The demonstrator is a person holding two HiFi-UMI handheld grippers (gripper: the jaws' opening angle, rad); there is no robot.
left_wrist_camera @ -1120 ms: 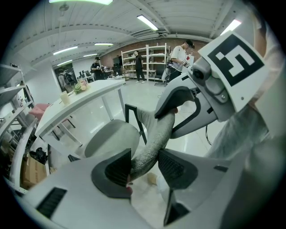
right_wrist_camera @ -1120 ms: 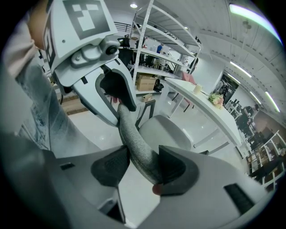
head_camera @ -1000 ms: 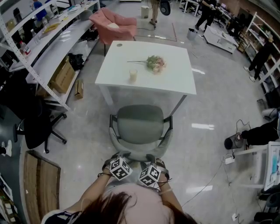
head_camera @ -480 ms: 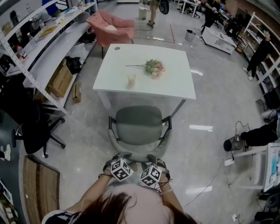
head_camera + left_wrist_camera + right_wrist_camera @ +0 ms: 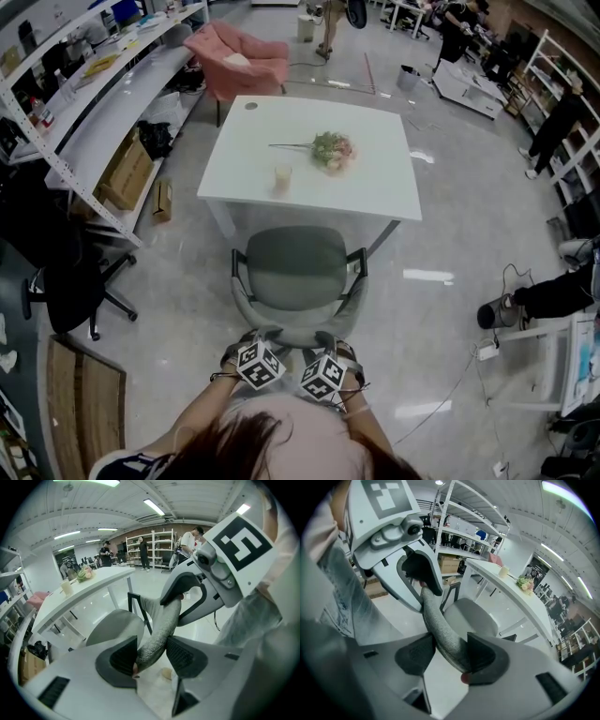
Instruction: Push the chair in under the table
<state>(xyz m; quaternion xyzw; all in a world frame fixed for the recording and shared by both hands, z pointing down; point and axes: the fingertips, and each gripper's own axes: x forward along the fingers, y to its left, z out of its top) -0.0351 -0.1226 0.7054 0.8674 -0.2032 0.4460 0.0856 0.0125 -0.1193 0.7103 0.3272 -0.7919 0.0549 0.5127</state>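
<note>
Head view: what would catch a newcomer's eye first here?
The grey chair sits dead centre, its seat just short of the near edge of the white table. At the bottom of the picture the left gripper and right gripper are both clamped on its backrest. A bunch of flowers and a small cup sit on the table, and a pink armchair stands beyond its far left corner.

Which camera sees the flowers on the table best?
The head view: it looks down on the whole flower bunch lying on the white table. Both gripper views show it only tiny and far off.
</note>
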